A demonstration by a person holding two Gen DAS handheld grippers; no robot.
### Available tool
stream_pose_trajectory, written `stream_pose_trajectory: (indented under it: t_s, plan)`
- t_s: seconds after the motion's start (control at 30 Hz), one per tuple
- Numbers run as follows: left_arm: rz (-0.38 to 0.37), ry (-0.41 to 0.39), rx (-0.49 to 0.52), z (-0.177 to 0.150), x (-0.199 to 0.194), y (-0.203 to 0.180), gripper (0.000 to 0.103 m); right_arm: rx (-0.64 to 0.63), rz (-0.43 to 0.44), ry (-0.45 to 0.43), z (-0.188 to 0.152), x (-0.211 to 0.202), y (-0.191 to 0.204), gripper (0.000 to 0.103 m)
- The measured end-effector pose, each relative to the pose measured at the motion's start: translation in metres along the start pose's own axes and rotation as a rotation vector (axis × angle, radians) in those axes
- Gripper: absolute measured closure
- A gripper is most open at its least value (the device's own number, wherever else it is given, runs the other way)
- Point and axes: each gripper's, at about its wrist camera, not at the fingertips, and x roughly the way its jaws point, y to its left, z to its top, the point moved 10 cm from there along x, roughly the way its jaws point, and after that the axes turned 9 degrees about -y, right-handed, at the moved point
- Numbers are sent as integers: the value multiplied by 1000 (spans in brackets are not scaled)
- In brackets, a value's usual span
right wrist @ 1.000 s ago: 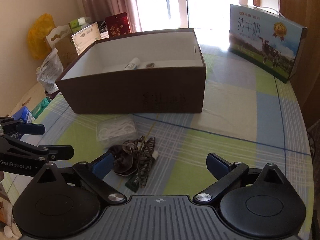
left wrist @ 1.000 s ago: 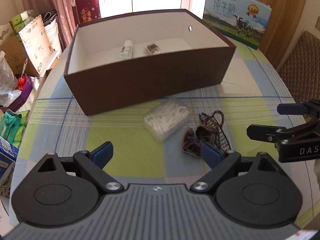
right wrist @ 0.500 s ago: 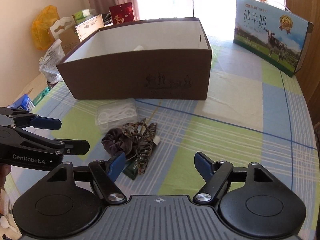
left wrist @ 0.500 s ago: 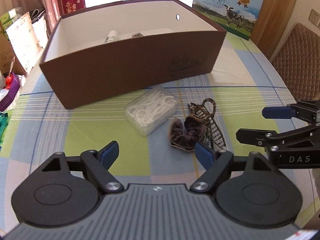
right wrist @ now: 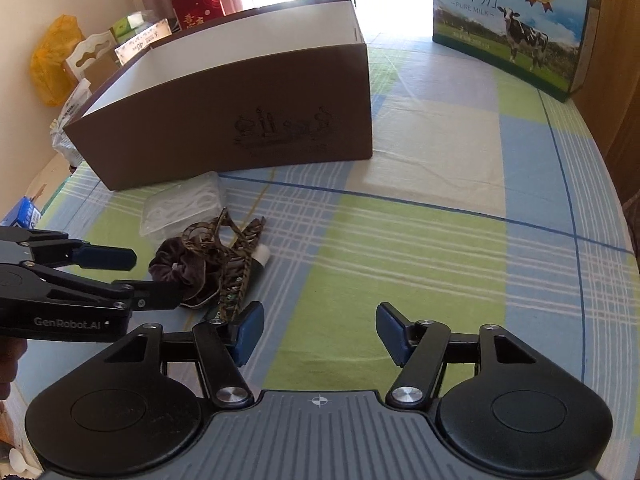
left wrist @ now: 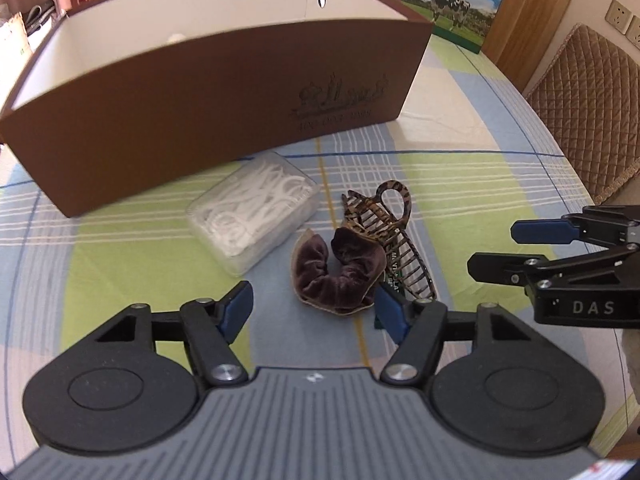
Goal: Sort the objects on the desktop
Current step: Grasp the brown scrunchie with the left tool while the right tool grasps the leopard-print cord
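A tall brown box [left wrist: 208, 92] with a white inside stands across the plaid tablecloth [right wrist: 420, 248], filling the 10 to 1 o'clock span of the left wrist view. A milk carton [right wrist: 508, 28] printed with a cow stands well apart from it at 1 o'clock in the right wrist view, and a quilted chair back [left wrist: 588, 96] rises at 2 o'clock off the table edge in the left view. Bags and cartons are piled beyond the table at 10 o'clock in the right view.

The box wall rises just behind the loose items.

The left gripper [left wrist: 312, 306] has its jaws about half spread and closing; the dark velvet scrunchie [left wrist: 336, 268] lies between and just ahead of the blue pads, and whether the right-hand pad touches it cannot be told. The right gripper [right wrist: 320, 330] is likewise about half spread and closing, with only bare cloth between its pads; the tip of a green packet [right wrist: 218, 312] lies just beside its left pad.

The items cluster near the middle of the left view. A clear plastic case of white floss picks [left wrist: 256, 212] sits at 11 o'clock, just in front of the box. The scrunchie, crumpled into a curl, lies at 12 o'clock. A leopard-print claw clip [left wrist: 384, 216] rests against it at 1 o'clock, teeth pointing toward 5 o'clock.
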Motion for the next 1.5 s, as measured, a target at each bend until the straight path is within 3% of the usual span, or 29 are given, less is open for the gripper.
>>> stream_pose_trajectory:
  t_s: [0.17,0.23,0.27,0.3,0.47,0.8,1.17,1.5]
  plan:
    - [-5,11,11,0,13,-3,42,32,8,-1,3,3,-4,42]
    - [-16,10,18,0,16,-6,50,55,20,-8,5,4,-3,42]
    - [-24,9,20,1,17,-7,61,64,25,-10,6,4,-3,42]
    - [-28,9,20,1,18,-8,65,68,28,-11,7,4,-3,42]
    - [-42,-8,25,1,14,-5,75,62,45,-19,11,4,2,42]
    - [52,-5,8,-14,-14,37,77,-10,115,-17,15,13,35,41]
    - [170,-5,-101,-27,-33,93,77,-135,189,6,16,45,87,40]
    - [192,-5,-132,-25,-29,108,76,-71,163,24,14,77,103,42]
